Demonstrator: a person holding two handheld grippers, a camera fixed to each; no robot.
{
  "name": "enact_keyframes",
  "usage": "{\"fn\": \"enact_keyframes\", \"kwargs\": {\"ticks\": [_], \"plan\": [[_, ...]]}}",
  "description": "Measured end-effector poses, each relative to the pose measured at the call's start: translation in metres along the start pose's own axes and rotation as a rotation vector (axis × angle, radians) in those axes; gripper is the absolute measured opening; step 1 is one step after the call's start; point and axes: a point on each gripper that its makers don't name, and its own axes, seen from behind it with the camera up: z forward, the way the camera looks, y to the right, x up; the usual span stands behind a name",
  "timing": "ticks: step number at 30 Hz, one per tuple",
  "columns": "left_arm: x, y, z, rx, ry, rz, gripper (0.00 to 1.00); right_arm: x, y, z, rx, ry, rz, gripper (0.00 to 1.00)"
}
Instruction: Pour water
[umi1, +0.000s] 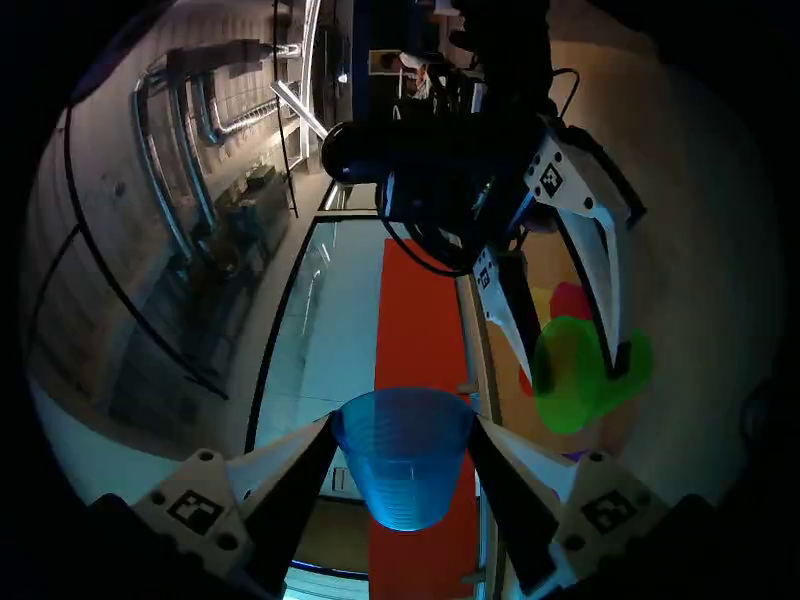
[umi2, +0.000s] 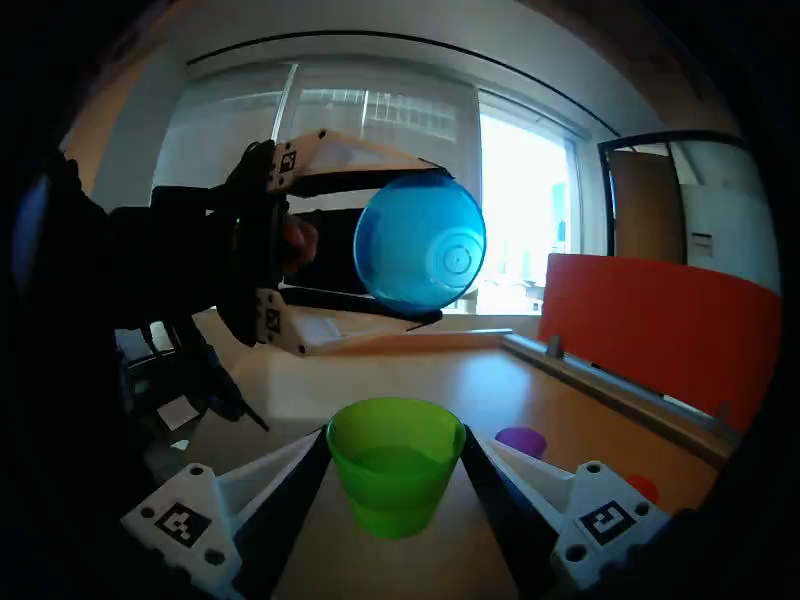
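A translucent blue cup (umi1: 402, 455) sits between the fingers of my left gripper (umi1: 402, 450), which is shut on it. In the right gripper view that blue cup (umi2: 420, 243) lies tipped on its side with its base towards me, held by the left gripper (umi2: 438, 245) and a dark-sleeved hand (umi2: 290, 240). It hangs above and behind the green cup (umi2: 395, 478). My right gripper (umi2: 395, 470) is shut on the green cup, which stands upright over the wooden table (umi2: 480, 390). In the left gripper view the right gripper (umi1: 572, 372) holds the green cup (umi1: 575, 375).
A small purple cup (umi2: 522, 440) and a red one (umi2: 643, 487) stand on the table beyond the green cup. An orange-red partition (umi2: 660, 320) runs along the table's right edge. Bright windows (umi2: 520, 200) lie behind. Yellow and red cups (umi1: 560, 298) show past the green one.
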Motion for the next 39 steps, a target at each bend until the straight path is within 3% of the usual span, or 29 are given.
{"fn": "enact_keyframes", "kwargs": {"ticks": [9, 20, 33, 39], "plan": [[-0.007, 0.003, -0.001, 0.007, -0.023, -0.094, 0.88, 0.001, 0.001, -0.001, -0.004, 0.003, 0.001, 0.93], [-0.021, -0.001, -0.003, 0.037, -0.057, -0.284, 0.88, 0.003, 0.002, -0.003, -0.011, 0.007, 0.001, 0.93], [-0.031, -0.003, -0.003, 0.047, -0.068, -0.43, 0.88, 0.006, 0.002, -0.006, -0.015, 0.017, -0.003, 0.93], [-0.036, -0.005, -0.007, 0.052, -0.075, -0.55, 0.88, 0.006, 0.003, -0.006, -0.019, 0.018, -0.004, 0.93]]}}
